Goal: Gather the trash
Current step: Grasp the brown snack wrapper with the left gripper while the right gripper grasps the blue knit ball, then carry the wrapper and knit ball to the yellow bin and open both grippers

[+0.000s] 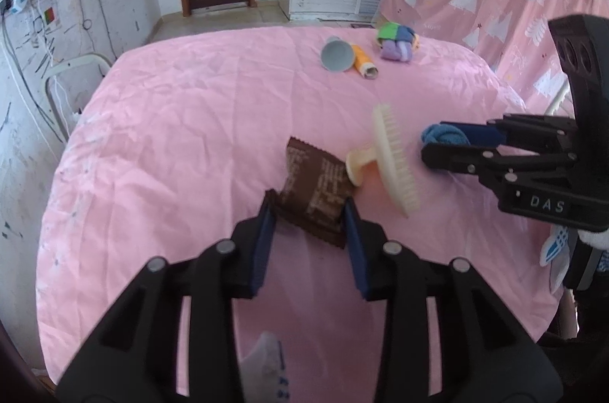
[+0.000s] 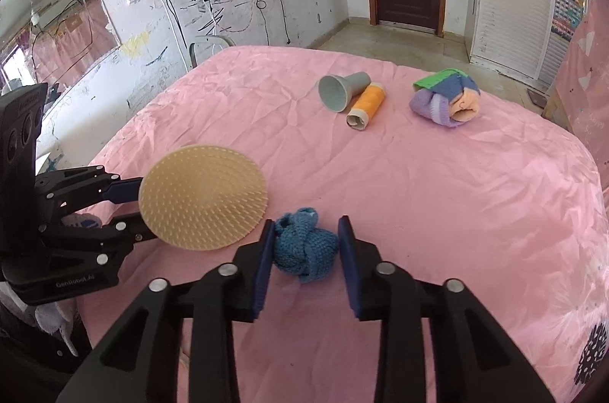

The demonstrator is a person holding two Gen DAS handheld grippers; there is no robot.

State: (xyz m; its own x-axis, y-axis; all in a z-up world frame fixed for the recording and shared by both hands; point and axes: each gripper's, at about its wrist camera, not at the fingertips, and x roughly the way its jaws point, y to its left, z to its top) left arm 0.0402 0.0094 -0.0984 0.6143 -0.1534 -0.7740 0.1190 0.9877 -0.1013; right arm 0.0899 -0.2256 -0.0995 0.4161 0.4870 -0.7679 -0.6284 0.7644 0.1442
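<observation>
A brown snack wrapper (image 1: 314,190) lies on the pink cloth, its near end between the fingers of my open left gripper (image 1: 309,217). A cream bristle brush (image 1: 392,159) stands on edge just right of it, and also shows in the right wrist view (image 2: 203,195). My right gripper (image 2: 306,235) is open around a blue knitted sock ball (image 2: 304,247), which lies on the cloth. The left gripper shows in the right wrist view (image 2: 125,209), partly hidden behind the brush. The right gripper shows in the left wrist view (image 1: 430,144).
At the far side lie a grey funnel (image 2: 338,93), an orange thread spool (image 2: 365,106) and a bundle of coloured socks (image 2: 445,100). A pink sheet (image 1: 495,3) hangs on the right. A white chair (image 1: 68,75) stands by the left edge.
</observation>
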